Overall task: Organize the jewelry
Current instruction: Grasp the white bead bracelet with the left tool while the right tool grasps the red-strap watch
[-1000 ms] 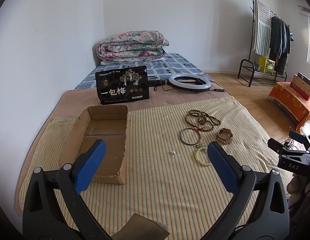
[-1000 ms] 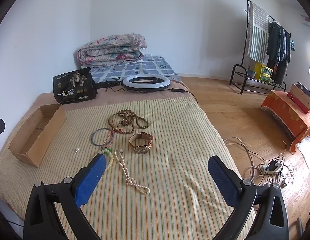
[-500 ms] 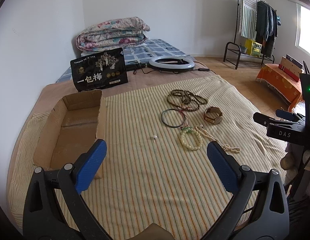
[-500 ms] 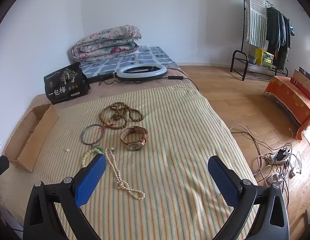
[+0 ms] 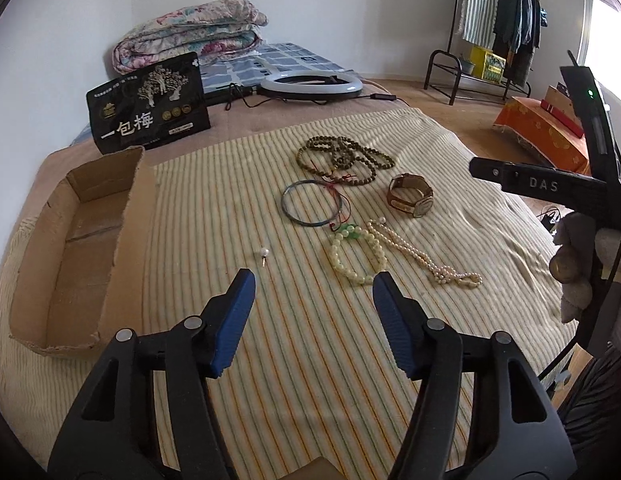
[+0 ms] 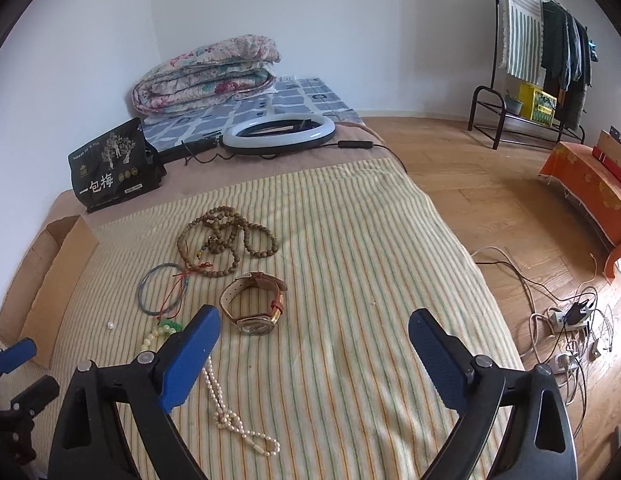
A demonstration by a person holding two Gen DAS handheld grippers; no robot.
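A: Left gripper (image 5: 313, 285) has just been narrowing, jaws half apart, nothing between them. It hangs over the striped cloth (image 5: 310, 360) on the bed, aimed between the loose pearl stud (image 5: 263, 253) and the pale bead bracelet (image 5: 357, 255).

B: Right one?

A: Right gripper (image 6: 313, 330) is wide open and empty, just eased in a little. Watch (image 6: 255, 300) sits beyond its left finger, pearl necklace (image 6: 230, 412) runs under that finger.

B: Which piece does left take?

A: Can't tell yet. Judging by the narrowing, probably the stud, being small. If so, the gripper should come straight down, fingertips flanking the pearl and pressing a bit into the cloth, since it's tiny and could roll or slip.

B: Where does it go?

A: Likely the cardboard box (image 5: 90, 240), open-topped, just beside on the left, nothing seen in it.

B: Other pieces?

A: Wooden bead strand (image 5: 342, 158) is farthest back, thin bangle (image 5: 316, 204) with red cord is nearer, its cord touching the green beads of the bracelet. Bracelet and necklace lie close together, so lifting one may drag the other.

B: Obstructions?

A: Nothing over the stud. Black snack bag (image 5: 148, 102), ring light (image 5: 310, 86) and folded quilt (image 5: 190, 34) sit well behind. The two grippers are near each other, so they could bump.
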